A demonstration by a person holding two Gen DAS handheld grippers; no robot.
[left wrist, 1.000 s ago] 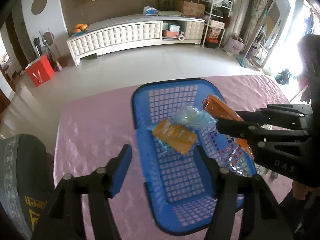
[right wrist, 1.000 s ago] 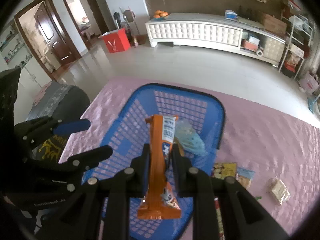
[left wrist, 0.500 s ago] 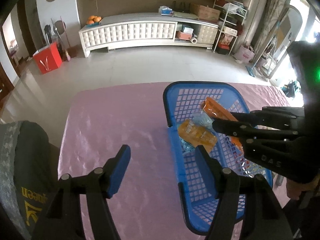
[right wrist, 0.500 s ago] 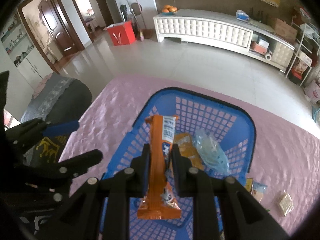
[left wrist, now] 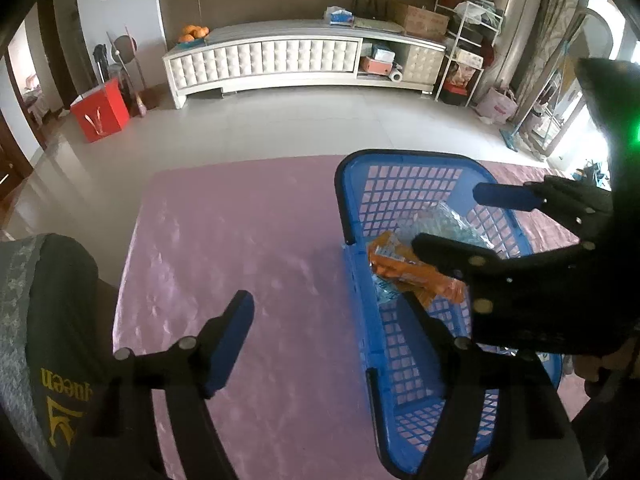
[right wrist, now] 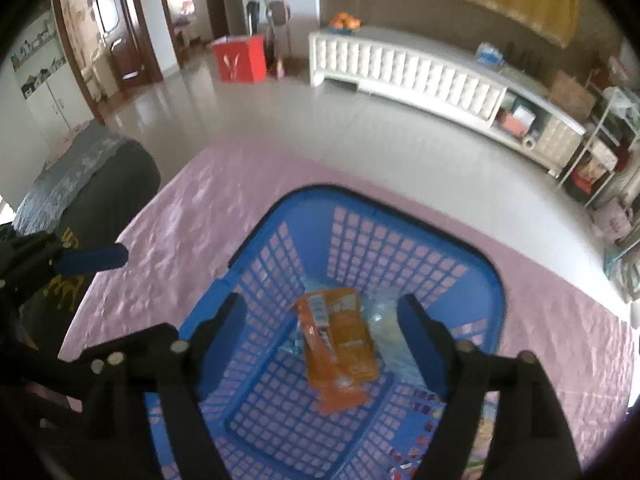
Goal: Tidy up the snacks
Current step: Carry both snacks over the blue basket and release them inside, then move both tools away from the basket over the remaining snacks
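Observation:
A blue mesh basket (left wrist: 344, 200) (right wrist: 260, 264) stands on the pink tablecloth (left wrist: 240, 220). Inside it lie an orange snack bar (right wrist: 320, 340) (left wrist: 400, 268), a flat orange packet (right wrist: 356, 348) and a clear bluish packet (left wrist: 444, 224) (right wrist: 384, 320). My right gripper (right wrist: 322, 308) (left wrist: 460, 220) hovers over the basket, jaws opening, with nothing between them and the bar lying loose below. My left gripper (left wrist: 326, 308) straddles the basket's left wall without touching it, jaws opening too. One of its fingers (right wrist: 92, 258) shows at the left of the right wrist view.
A dark chair back with yellow lettering (left wrist: 52, 340) (right wrist: 100, 184) stands at the table's left side. Colourful snack packets (right wrist: 416, 408) lie on the cloth beyond the basket's right wall. The table's far edge drops to a tiled floor with a white cabinet (left wrist: 280, 60).
My right gripper has opened and let go of the orange bar, which now lies in the basket. My left gripper has shifted left, so the basket sits further right in its view.

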